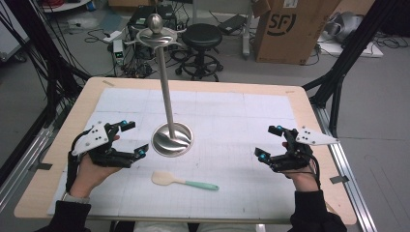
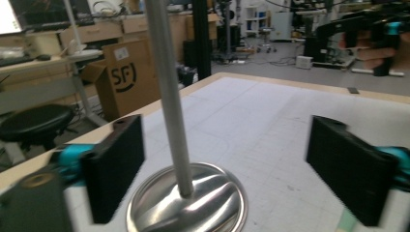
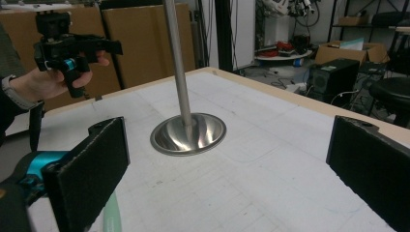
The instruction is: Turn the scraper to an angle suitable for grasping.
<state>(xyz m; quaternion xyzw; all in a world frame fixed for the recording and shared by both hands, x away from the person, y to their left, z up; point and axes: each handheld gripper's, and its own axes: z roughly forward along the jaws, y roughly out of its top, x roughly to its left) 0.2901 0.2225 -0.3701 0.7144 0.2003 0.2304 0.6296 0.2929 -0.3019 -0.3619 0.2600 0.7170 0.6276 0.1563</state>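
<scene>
A steel stand (image 1: pixel 172 139) with a round dished base sits mid-table; its thin pole (image 1: pixel 166 87) rises to curved hooks and a ball on top. A spatula (image 1: pixel 183 181) with a cream head and teal handle lies flat in front of the base. My left gripper (image 1: pixel 135 137) is held open just left of the base, which lies between its pads (image 2: pixel 113 164) in the left gripper view. To the right, my right gripper (image 1: pixel 270 143) is open and holds nothing. The stand's base (image 3: pixel 188 133) lies ahead of its jaws, and the spatula handle (image 3: pixel 112 212) sits by the left pad.
A white gridded mat (image 1: pixel 232 121) covers most of the wooden table (image 1: pixel 309 101). Beyond the far edge stand a black stool (image 1: pixel 201 36), an SF cardboard box (image 1: pixel 290 29) and tangled cables on the floor. Black frame posts flank the table.
</scene>
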